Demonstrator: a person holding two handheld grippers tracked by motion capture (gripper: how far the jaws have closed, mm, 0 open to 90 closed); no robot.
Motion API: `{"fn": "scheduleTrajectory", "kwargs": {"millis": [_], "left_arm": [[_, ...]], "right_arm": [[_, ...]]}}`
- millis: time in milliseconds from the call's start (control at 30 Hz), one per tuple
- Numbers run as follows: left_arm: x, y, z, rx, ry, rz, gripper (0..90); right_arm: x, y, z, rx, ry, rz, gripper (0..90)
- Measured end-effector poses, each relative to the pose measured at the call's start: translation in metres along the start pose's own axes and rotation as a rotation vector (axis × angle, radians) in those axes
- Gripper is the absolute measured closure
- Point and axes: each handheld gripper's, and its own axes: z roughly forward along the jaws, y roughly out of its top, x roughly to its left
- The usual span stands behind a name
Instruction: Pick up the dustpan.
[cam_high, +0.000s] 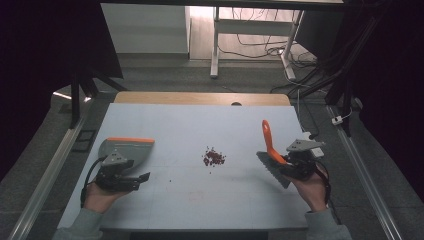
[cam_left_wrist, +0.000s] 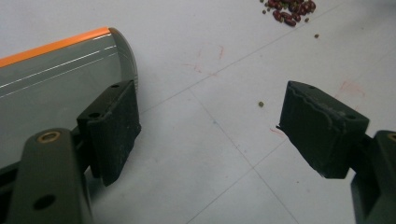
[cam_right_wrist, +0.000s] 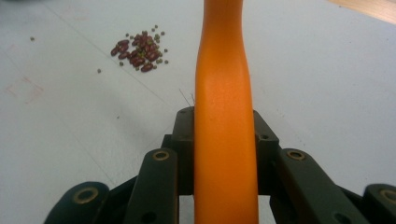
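Note:
A small heap of dark red beans (cam_high: 213, 157) lies mid-table on the pale mat, also seen as beans (cam_left_wrist: 289, 9) and beans (cam_right_wrist: 137, 51). A grey dustpan (cam_high: 127, 147) with an orange lip rests flat at the left. My left gripper (cam_high: 140, 181) sits just in front of it, open, nothing between its jaws. In the left gripper view the gripper (cam_left_wrist: 210, 130) has its left jaw beside the dustpan (cam_left_wrist: 56, 79). At the right, my right gripper (cam_high: 295, 162) is shut on a brush's orange handle (cam_high: 267, 137), with the dark bristles (cam_high: 272, 170) low. The handle (cam_right_wrist: 224, 93) runs up between the gripper (cam_right_wrist: 223, 121) jaws.
A few stray beans (cam_left_wrist: 260, 103) lie scattered near the heap. The wooden table edge (cam_high: 200, 98) runs along the far side. Metal rails (cam_high: 367, 170) flank the table. Beyond stand a white desk leg (cam_high: 215, 45) and floor cables (cam_high: 260, 47).

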Motion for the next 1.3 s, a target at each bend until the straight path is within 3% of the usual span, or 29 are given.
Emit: {"fn": "scheduleTrajectory", "kwargs": {"millis": [100,400,567,800,1000,1133,1300], "left_arm": [[0.0,0.003,-0.001,-0.002,-0.007,0.001,21.2],[0.0,0.006,-0.01,-0.028,-0.015,0.01,21.3],[-0.003,0.007,-0.006,0.006,-0.023,0.015,21.3],[-0.007,0.009,-0.004,0.018,-0.025,0.024,21.5],[-0.013,0.014,-0.005,0.027,-0.01,0.023,21.6],[-0.018,0.022,-0.008,0.027,0.01,0.037,21.6],[-0.018,0.033,-0.011,0.047,0.032,0.025,21.4]], "right_arm": [[-0.002,-0.001,-0.001,-0.013,0.009,0.019,70.2],[0.002,-0.001,0.002,0.01,-0.011,0.005,70.2],[0.005,0.001,0.004,0.021,-0.014,-0.009,70.3],[0.003,0.001,0.003,0.017,-0.022,-0.005,70.2],[0.004,0.001,0.002,0.018,-0.024,-0.005,70.2],[0.003,0.0,0.001,0.017,-0.03,-0.01,70.2],[0.001,0.0,0.001,0.019,-0.031,-0.01,70.2]]}}
